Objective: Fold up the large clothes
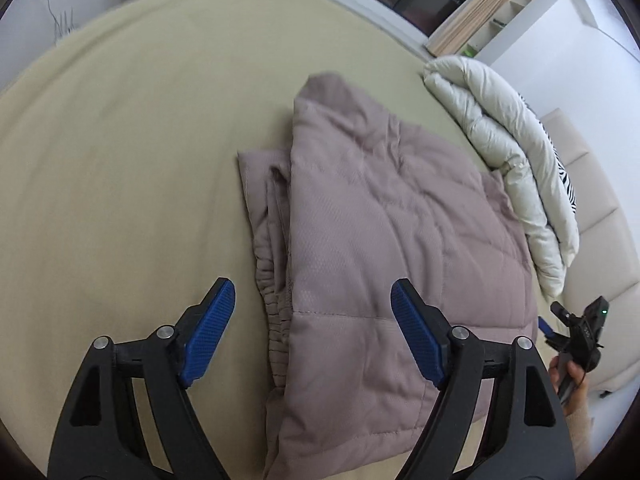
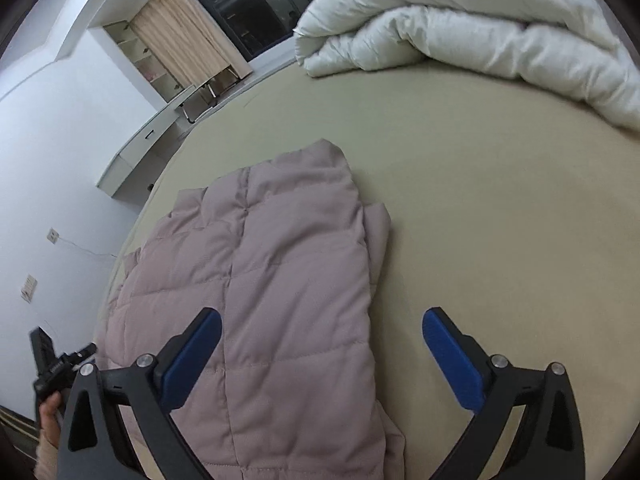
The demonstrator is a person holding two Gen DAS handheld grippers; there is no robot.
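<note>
A mauve quilted puffer jacket (image 1: 384,248) lies folded on the beige bed (image 1: 120,160); a sleeve with an elastic cuff pokes out along its left side. My left gripper (image 1: 312,300) is open and empty, hovering above the jacket's near left edge. In the right wrist view the same jacket (image 2: 280,280) lies under my right gripper (image 2: 320,328), which is open and empty above the jacket's right edge. The right gripper also shows in the left wrist view (image 1: 576,332), held in a hand.
A white duvet (image 1: 504,160) is bunched along the bed's far side, also in the right wrist view (image 2: 480,28). A cream headboard (image 1: 600,220) stands behind it. A window with curtains (image 2: 192,40) and a desk (image 2: 152,140) stand beyond the bed.
</note>
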